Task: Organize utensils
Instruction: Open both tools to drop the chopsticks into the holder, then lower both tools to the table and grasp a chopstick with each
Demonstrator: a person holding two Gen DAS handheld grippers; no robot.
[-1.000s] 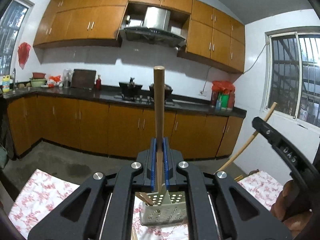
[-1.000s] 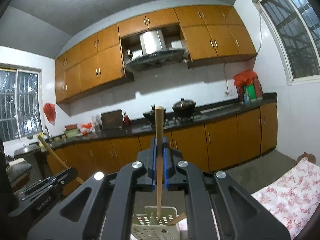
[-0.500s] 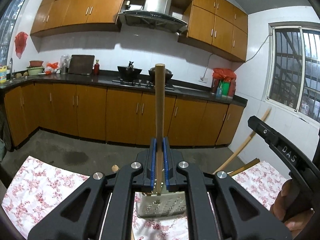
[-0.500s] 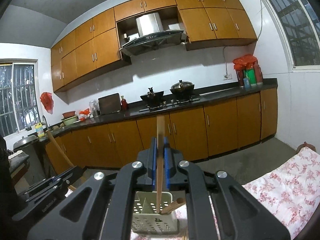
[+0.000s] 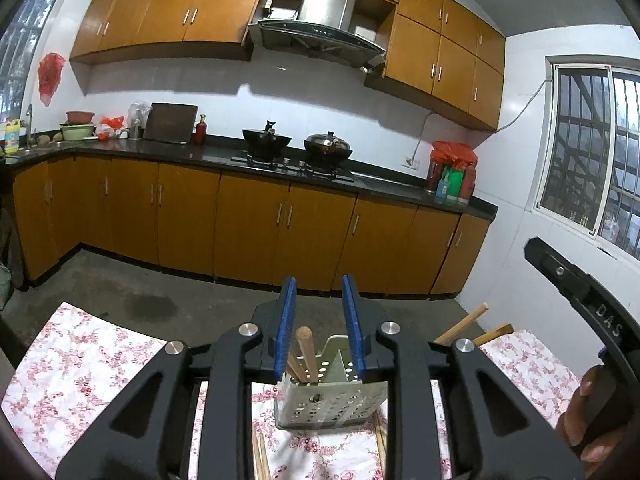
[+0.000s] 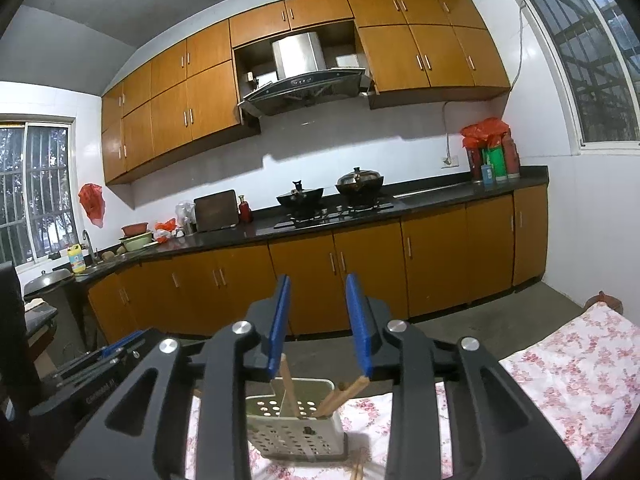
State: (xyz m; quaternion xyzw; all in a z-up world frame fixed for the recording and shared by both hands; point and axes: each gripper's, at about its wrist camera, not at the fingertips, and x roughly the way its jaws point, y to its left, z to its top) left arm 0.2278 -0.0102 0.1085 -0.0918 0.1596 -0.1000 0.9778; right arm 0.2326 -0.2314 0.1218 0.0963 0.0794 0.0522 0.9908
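A white perforated utensil holder point(image 5: 330, 402) stands on the floral tablecloth point(image 5: 76, 360); it also shows in the right wrist view point(image 6: 296, 420). Wooden sticks point(image 5: 306, 354) stand in its compartments. In the right wrist view one stick point(image 6: 288, 384) leans left and others point(image 6: 340, 396) lean right. My left gripper point(image 5: 320, 320) is open just above the holder, empty. My right gripper point(image 6: 318, 324) is open above the holder, empty. The right gripper's body point(image 5: 580, 296) shows at the right of the left wrist view.
Loose wooden chopsticks point(image 5: 260, 456) lie on the cloth beside the holder. More stick ends point(image 5: 464, 322) show behind my left gripper's right finger. Kitchen cabinets and a dark counter point(image 5: 280, 160) with pots run along the far wall.
Both grippers have opened and let go of their wooden sticks, which dropped into the holder. Both cameras have tilted down slightly toward the holder.
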